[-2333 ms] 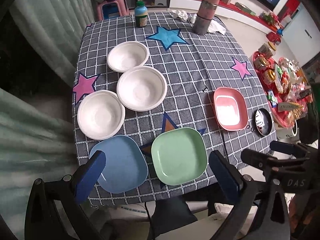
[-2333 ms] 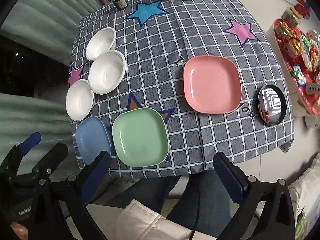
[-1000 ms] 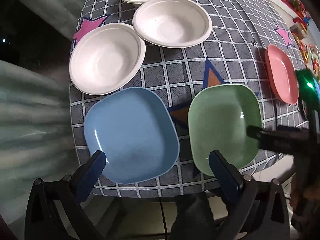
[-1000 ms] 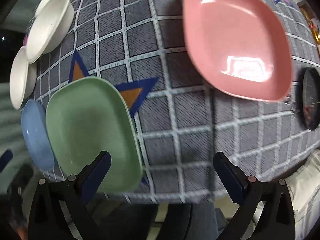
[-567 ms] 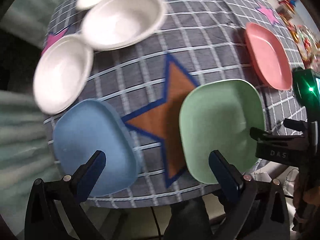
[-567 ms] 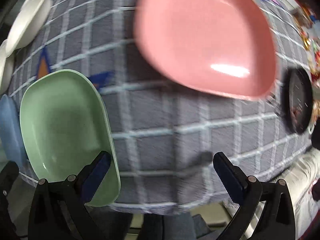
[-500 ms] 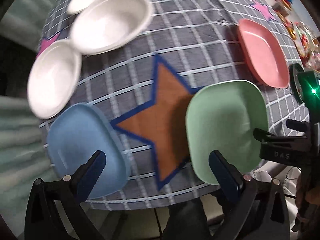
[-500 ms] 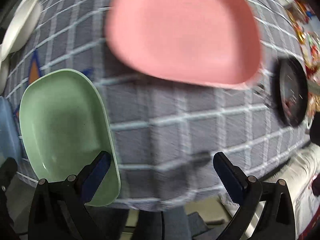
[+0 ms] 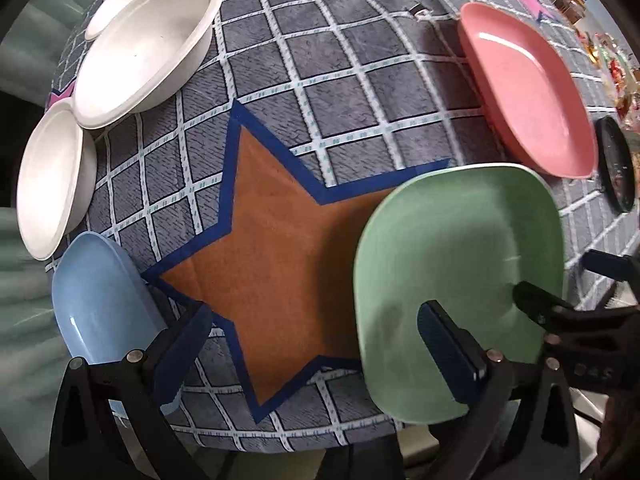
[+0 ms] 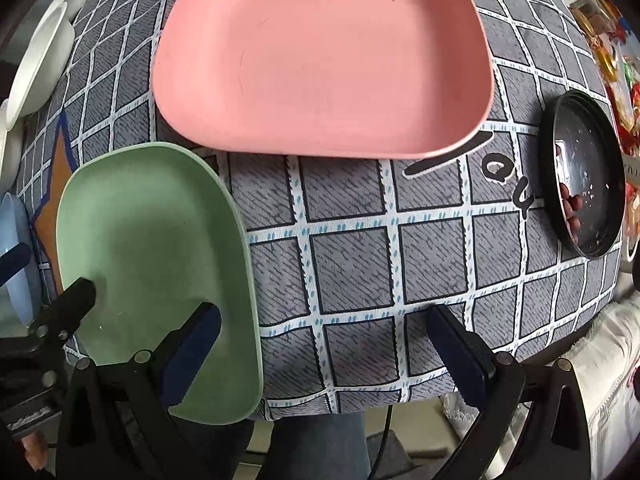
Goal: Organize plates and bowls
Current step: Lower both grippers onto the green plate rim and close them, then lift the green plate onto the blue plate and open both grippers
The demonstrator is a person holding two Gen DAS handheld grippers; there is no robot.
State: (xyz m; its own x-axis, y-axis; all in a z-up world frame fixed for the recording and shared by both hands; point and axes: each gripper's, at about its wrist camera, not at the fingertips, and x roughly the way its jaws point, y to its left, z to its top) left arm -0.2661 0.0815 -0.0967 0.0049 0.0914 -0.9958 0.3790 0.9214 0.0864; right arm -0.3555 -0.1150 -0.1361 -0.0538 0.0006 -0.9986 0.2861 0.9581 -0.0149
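Both grippers low over tabletop point(image 9: 360, 80) near edge. Left gripper point(image 9: 312, 344) fingers spread wide, pinching nothing; right gripper point(image 10: 320, 340) likewise. Green plate point(image 9: 460, 280) flat beside pink plate point(image 10: 320, 56); blue plate point(image 9: 100, 300) and white bowls point(image 9: 144, 52) further left.

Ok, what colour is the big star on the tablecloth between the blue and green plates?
The star is brown with a dark blue border; the left wrist view shows it best.

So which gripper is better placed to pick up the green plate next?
Probably the right gripper: open, with one finger over the green plate's near edge. The left gripper is open too, its finger above the plate's other side, but centred over the star.
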